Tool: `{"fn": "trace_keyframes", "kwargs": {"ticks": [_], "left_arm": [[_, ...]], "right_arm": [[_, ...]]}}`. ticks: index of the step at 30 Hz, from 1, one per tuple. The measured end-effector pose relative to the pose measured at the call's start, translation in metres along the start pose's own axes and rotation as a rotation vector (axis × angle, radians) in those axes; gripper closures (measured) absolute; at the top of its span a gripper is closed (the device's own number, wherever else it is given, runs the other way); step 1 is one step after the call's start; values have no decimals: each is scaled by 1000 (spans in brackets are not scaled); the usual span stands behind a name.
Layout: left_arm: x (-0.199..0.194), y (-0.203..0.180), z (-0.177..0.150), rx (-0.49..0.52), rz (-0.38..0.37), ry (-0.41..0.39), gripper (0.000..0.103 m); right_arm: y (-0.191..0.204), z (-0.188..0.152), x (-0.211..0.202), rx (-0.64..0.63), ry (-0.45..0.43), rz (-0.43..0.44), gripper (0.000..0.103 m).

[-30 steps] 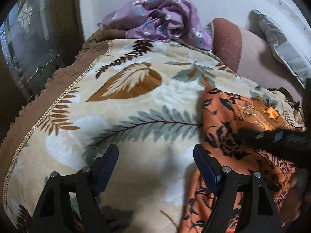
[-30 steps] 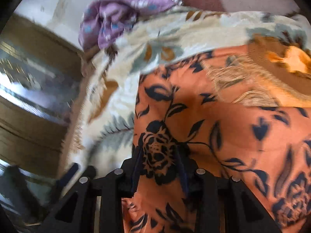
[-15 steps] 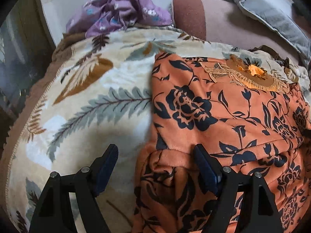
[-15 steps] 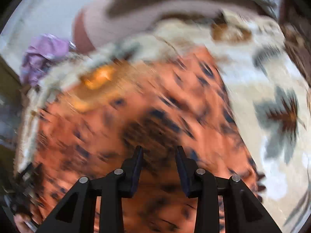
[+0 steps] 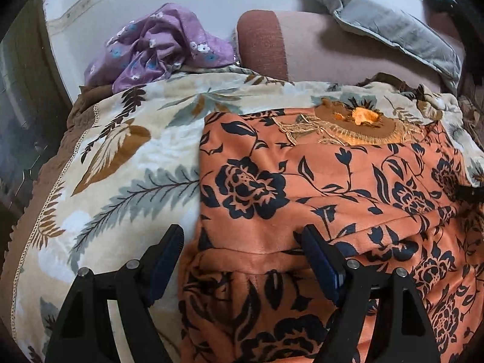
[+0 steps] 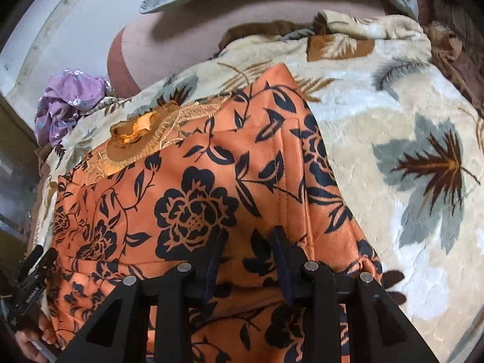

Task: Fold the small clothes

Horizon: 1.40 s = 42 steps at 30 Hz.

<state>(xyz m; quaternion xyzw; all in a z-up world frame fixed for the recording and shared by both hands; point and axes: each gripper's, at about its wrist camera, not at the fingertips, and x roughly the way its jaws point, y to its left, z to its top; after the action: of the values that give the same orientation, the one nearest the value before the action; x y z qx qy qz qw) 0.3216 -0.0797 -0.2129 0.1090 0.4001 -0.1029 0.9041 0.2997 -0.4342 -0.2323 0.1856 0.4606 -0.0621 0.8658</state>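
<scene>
While spread flat, orange garment [image 5: 317, 187] under left hand-held gripper [image 5: 242, 260] (jaws wide).

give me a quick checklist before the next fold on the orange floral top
1. Orange floral top spread out on the leaf-print blanket: ok.
2. Embroidered neckline at the far edge, uncovered: ok.
3. Left hand-held gripper open, astride the top's left edge: ok.
4. Right hand-held gripper has fabric between its fingers near the side seam: ok; whether the pads pinch it: cannot tell.
5. Near part of the top smooth: not ok, it is bunched along the waist seam.
6. Purple floral garment clear of the fold area: ok.
</scene>
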Motion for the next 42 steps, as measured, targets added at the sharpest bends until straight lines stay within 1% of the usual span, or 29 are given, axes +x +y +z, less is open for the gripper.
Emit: {"fn": "trace_keyframes", "kwargs": {"ticks": [2,3,5,7,9,10,11,12,14,16,18,19,21,22,25,27,29,30,32,34,37,39,40,42], "left_arm": [[0,-1,0,2,4,-1,23],[1,-1,0,2,4,0,23],[2,-1,-1,0,4,0,23],[3,-2,-1,5,9,2,23],[3,-3,-2,11,12,1,23],[3,-3,-2,12,12,1,23],[3,-3,-2,12,12,1,23],[3,-3,-2,12,13,0,23],[3,-3,-2,12,12,0,23],[2,-3,-2,14,14,0,23],[2,-3,-1,13,14,-2,23],[1,-2,-1,12,15,-4,23],[0,-1,-1,10,18,-5,23],[0,0,-1,7,19,-5,23],[0,3,-1,-2,24,-7,23],[-1,5,0,-6,27,-11,23],[-1,6,0,-11,30,-13,23],[-1,6,0,-14,30,-12,23],[-1,7,0,-15,32,-12,23],[0,7,0,-15,34,-12,23],[0,7,0,-15,33,-12,23],[0,7,0,-17,36,-14,23],[1,8,0,-20,37,-12,23],[2,9,0,-24,35,-9,23]], "right_arm": [[11,1,-9,-12,-30,60,65],[18,1,-14,-18,-46,110,65],[35,-3,-15,-47,-31,177,65],[55,-12,-7,-103,13,224,65],[70,-23,4,-166,61,211,65],[77,-27,9,-204,75,181,64],[83,-29,8,-242,56,154,65],[84,-29,6,-248,56,155,65],[79,-25,1,-207,61,202,65],[73,-22,-7,-171,24,248,65],[77,-21,-8,-171,7,246,65],[77,-21,-5,-172,16,247,65],[79,-28,6,-179,74,238,65],[78,-27,11,-186,80,230,64],[80,-28,4,-203,59,227,65],[78,-28,-3,-184,30,267,65],[79,-28,-7,-183,7,280,65],[81,-29,-7,-184,3,284,65],[85,-29,2,-187,31,296,65],[88,-33,10,-202,58,282,65],[90,-32,5,-217,52,279,65],[87,-25,-3,-205,15,285,65],[82,-20,-7,-198,-17,262,65],[70,-12,-10,-169,-45,209,65]]}}
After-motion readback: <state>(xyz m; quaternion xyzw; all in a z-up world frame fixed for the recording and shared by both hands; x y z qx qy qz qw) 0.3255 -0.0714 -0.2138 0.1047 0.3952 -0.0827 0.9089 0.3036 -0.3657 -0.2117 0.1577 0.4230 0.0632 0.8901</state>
